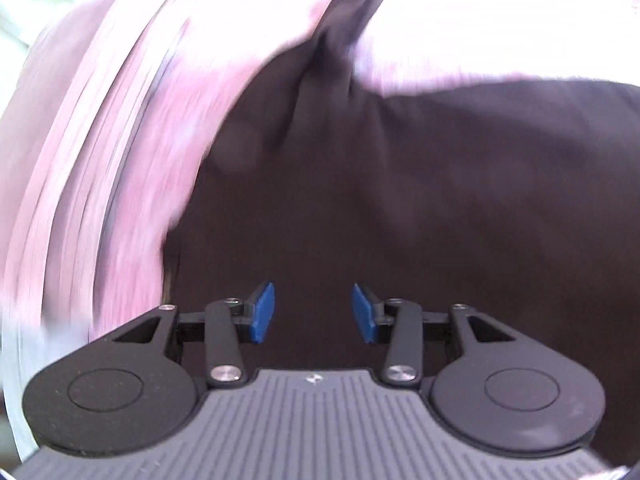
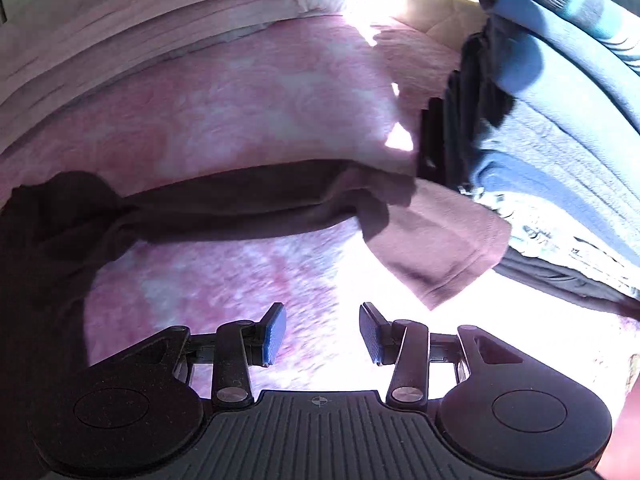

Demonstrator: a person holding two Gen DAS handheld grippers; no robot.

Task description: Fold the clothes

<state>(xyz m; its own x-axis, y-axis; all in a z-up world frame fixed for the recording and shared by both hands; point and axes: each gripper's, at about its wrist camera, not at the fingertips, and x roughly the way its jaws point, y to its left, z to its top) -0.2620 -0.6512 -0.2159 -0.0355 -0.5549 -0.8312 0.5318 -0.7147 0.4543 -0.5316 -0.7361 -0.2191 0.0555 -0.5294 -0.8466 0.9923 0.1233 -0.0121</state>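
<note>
A dark brown garment fills most of the left wrist view, with a twisted sleeve running up toward the top edge. My left gripper hovers over it, its blue pads apart and nothing between them. In the right wrist view the same dark brown garment lies across the pink mottled bedspread, one short sleeve spread flat to the right. My right gripper is open above bare bedspread, just short of that sleeve.
A stack of folded blue, grey and dark clothes sits at the right of the right wrist view. Pink pillows or folded bedding lie at the back. The left wrist view is streaked with motion blur on its left side.
</note>
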